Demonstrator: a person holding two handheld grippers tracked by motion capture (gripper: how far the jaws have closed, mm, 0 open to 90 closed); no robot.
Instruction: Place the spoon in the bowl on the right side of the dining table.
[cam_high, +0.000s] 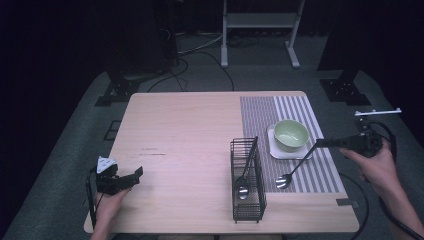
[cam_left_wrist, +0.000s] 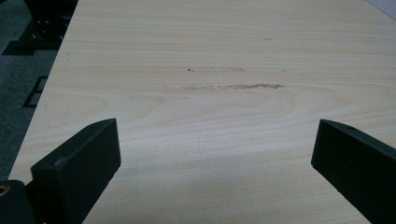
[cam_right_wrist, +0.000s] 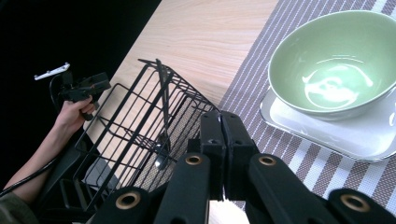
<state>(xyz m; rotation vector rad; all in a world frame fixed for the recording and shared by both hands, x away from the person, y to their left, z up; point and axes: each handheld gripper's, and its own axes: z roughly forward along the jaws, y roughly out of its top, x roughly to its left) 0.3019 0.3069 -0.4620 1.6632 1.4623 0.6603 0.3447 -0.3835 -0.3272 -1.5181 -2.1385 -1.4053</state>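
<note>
One spoon (cam_high: 299, 165) is clamped by its handle in the right gripper (cam_high: 320, 143), bowl end low over the striped mat (cam_high: 320, 170), at 3 o'clock of the wire basket (cam_high: 247, 181). Lower it flat before releasing. Left gripper (cam_high: 131, 176) rests open, empty.

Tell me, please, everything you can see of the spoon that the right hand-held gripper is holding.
The spoon looks like polished metal with a long, thin dark handle and a shiny oval bowl. The right hand-held gripper is shut on the handle's end. It slants down toward the near left, its bowl low over or on the striped placemat, right of the black wire basket and before the green bowl.
</note>
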